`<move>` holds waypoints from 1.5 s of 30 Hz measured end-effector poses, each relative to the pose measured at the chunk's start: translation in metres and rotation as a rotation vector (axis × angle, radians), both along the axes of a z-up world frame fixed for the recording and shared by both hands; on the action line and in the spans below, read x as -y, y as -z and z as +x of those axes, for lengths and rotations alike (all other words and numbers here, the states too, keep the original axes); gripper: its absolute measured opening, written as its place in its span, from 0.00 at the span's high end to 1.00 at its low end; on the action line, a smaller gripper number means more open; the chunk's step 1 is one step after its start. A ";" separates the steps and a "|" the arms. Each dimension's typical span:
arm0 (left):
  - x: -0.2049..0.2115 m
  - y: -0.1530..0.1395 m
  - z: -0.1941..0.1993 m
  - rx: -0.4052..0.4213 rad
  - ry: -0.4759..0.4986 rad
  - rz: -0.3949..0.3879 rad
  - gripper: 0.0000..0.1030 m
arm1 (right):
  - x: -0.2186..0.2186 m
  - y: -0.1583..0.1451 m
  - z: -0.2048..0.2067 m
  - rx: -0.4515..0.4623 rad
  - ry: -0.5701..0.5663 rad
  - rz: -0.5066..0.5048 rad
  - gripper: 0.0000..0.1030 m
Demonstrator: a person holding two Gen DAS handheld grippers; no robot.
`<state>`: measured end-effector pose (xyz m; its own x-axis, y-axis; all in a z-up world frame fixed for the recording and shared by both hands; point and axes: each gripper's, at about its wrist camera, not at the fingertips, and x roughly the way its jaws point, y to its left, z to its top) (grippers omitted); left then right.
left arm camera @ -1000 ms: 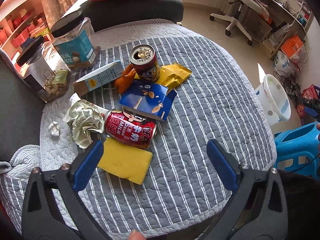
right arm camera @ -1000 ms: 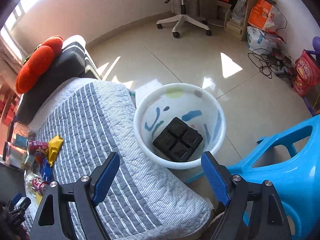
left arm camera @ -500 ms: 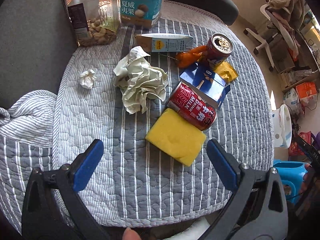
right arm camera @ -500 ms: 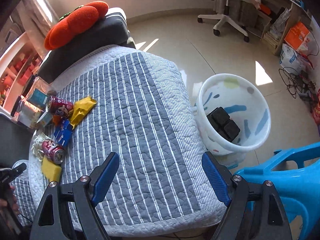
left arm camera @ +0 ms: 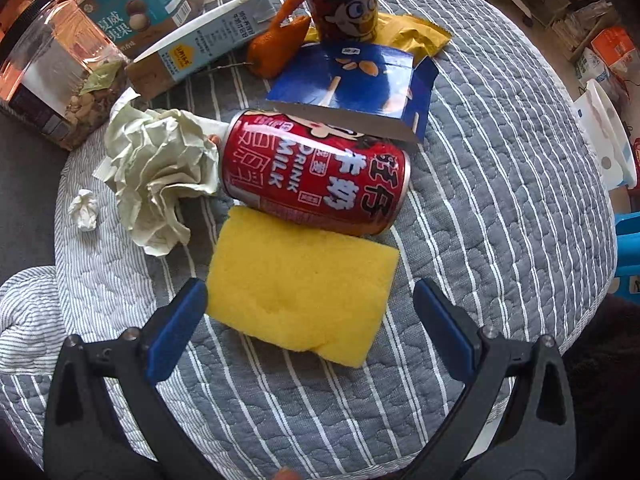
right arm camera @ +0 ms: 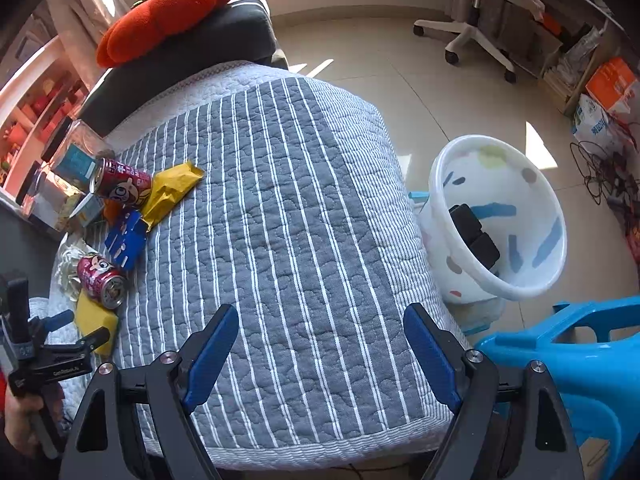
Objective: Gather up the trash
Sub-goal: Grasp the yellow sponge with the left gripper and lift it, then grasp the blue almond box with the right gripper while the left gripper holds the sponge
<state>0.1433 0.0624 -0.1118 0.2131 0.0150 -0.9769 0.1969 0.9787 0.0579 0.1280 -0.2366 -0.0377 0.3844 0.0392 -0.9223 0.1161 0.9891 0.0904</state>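
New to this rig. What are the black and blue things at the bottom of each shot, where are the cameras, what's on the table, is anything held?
No robot here: a person carries one pair of hand-held tongs in each hand, and a fisheye camera on each looks forward along its two blue-padded fingers.

The left wrist view shows the left tongs, open and empty, just short of a yellow sponge. Behind it lie a red milk can on its side, crumpled paper, a blue carton, an upright can and a yellow wrapper, all on the striped quilt.

The right wrist view shows the right tongs, also open and empty, over bare quilt. Beside the table stands a white bin with a black tray inside.
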 end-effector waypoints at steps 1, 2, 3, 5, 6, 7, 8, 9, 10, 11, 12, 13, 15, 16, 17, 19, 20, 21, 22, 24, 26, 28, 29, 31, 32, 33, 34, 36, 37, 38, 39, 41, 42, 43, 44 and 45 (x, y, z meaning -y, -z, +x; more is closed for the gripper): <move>0.000 0.003 0.001 -0.005 0.006 0.011 0.01 | 0.000 0.001 0.000 -0.003 0.000 0.000 0.17; -0.001 0.005 0.002 -0.006 0.013 0.015 0.01 | 0.000 0.001 0.000 -0.005 0.001 0.001 0.17; -0.002 0.006 0.002 -0.003 0.016 0.017 0.03 | 0.001 0.002 0.000 -0.007 0.003 0.002 0.17; -0.006 0.006 0.003 0.003 0.022 0.018 0.12 | 0.001 0.002 0.000 -0.007 0.001 0.001 0.17; -0.008 0.005 0.002 0.004 0.022 0.005 0.13 | 0.001 0.002 0.000 -0.007 -0.001 -0.002 0.17; -0.012 0.003 0.002 0.006 0.018 -0.012 0.15 | 0.000 0.003 -0.001 -0.007 -0.005 -0.005 0.17; -0.014 0.000 0.001 0.008 0.013 -0.026 0.17 | -0.002 0.003 -0.001 -0.007 -0.009 -0.007 0.17; -0.016 -0.003 -0.002 0.009 0.008 -0.038 0.18 | -0.005 0.004 -0.001 -0.008 -0.014 -0.007 0.17; -0.019 -0.006 -0.004 0.010 0.002 -0.047 0.19 | -0.007 0.005 0.000 -0.010 -0.019 -0.008 0.17; -0.023 -0.010 -0.007 0.011 -0.004 -0.054 0.20 | -0.010 0.005 0.000 -0.012 -0.025 -0.009 0.17; -0.025 -0.013 -0.009 0.014 -0.008 -0.062 0.20 | -0.014 0.006 0.000 -0.013 -0.032 -0.011 0.17; -0.029 -0.018 -0.013 0.024 -0.011 -0.069 0.20 | -0.017 0.006 0.001 -0.014 -0.040 -0.013 0.17; -0.035 -0.029 -0.019 0.048 -0.022 -0.083 0.21 | -0.026 0.008 0.002 -0.017 -0.061 -0.017 0.17; -0.039 -0.035 -0.022 0.062 -0.032 -0.094 0.21 | -0.031 0.008 0.003 -0.018 -0.072 -0.017 0.17; -0.043 -0.042 -0.024 0.078 -0.046 -0.107 0.21 | -0.037 0.009 0.005 -0.020 -0.083 -0.017 0.17; -0.057 -0.057 -0.028 0.113 -0.081 -0.141 0.21 | -0.046 0.010 0.008 -0.022 -0.104 -0.013 0.17; -0.062 -0.065 -0.031 0.131 -0.100 -0.161 0.21 | -0.051 0.011 0.009 -0.023 -0.111 -0.011 0.17; -0.067 -0.072 -0.033 0.149 -0.122 -0.179 0.21 | -0.056 0.011 0.011 -0.024 -0.119 -0.008 0.17; -0.073 -0.078 -0.034 0.168 -0.144 -0.193 0.21 | -0.061 0.012 0.013 -0.024 -0.127 -0.005 0.17; -0.085 -0.088 -0.035 0.200 -0.183 -0.206 0.21 | -0.071 0.014 0.018 -0.024 -0.142 -0.001 0.17; -0.092 -0.095 -0.035 0.221 -0.223 -0.209 0.21 | -0.084 0.019 0.024 -0.030 -0.163 0.005 0.17; -0.094 -0.095 -0.033 0.227 -0.254 -0.218 0.21 | -0.098 0.023 0.032 -0.030 -0.182 0.027 0.17; -0.097 -0.096 -0.032 0.229 -0.269 -0.226 0.21 | -0.105 0.024 0.036 -0.023 -0.188 0.046 0.17; -0.103 -0.098 -0.030 0.230 -0.289 -0.236 0.21 | -0.118 0.026 0.048 -0.007 -0.196 0.090 0.17; -0.104 -0.098 -0.030 0.234 -0.295 -0.234 0.21 | -0.125 0.028 0.054 -0.002 -0.198 0.121 0.17; -0.105 -0.099 -0.028 0.241 -0.297 -0.227 0.21 | -0.132 0.032 0.060 -0.001 -0.198 0.156 0.17; -0.106 -0.099 -0.027 0.247 -0.296 -0.217 0.21 | -0.138 0.037 0.066 -0.007 -0.197 0.189 0.17; -0.107 -0.101 -0.023 0.257 -0.291 -0.200 0.21 | -0.153 0.050 0.079 -0.026 -0.203 0.239 0.17; -0.108 -0.102 -0.022 0.259 -0.289 -0.198 0.21 | -0.159 0.056 0.084 -0.031 -0.205 0.258 0.17; -0.109 -0.103 -0.020 0.259 -0.288 -0.200 0.21 | -0.163 0.063 0.090 -0.040 -0.204 0.274 0.17; -0.110 -0.103 -0.019 0.258 -0.288 -0.205 0.21 | -0.166 0.070 0.095 -0.048 -0.196 0.289 0.17; -0.111 -0.104 -0.015 0.256 -0.283 -0.216 0.21 | -0.169 0.082 0.105 -0.060 -0.163 0.326 0.17; -0.111 -0.105 -0.013 0.257 -0.279 -0.219 0.21 | -0.169 0.086 0.108 -0.062 -0.146 0.343 0.17; -0.111 -0.106 -0.012 0.259 -0.274 -0.220 0.21 | -0.170 0.089 0.111 -0.056 -0.141 0.349 0.17; -0.111 -0.107 -0.010 0.262 -0.270 -0.220 0.21 | -0.173 0.088 0.113 -0.044 -0.147 0.341 0.17; -0.111 -0.108 -0.009 0.263 -0.265 -0.219 0.21 | -0.177 0.086 0.114 -0.025 -0.159 0.318 0.17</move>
<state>0.1339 0.1731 -0.0037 0.4722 -0.0987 -0.8760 -0.0566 0.9883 -0.1419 0.2424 -0.0598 -0.1241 0.3279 0.3834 -0.8634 -0.0308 0.9178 0.3958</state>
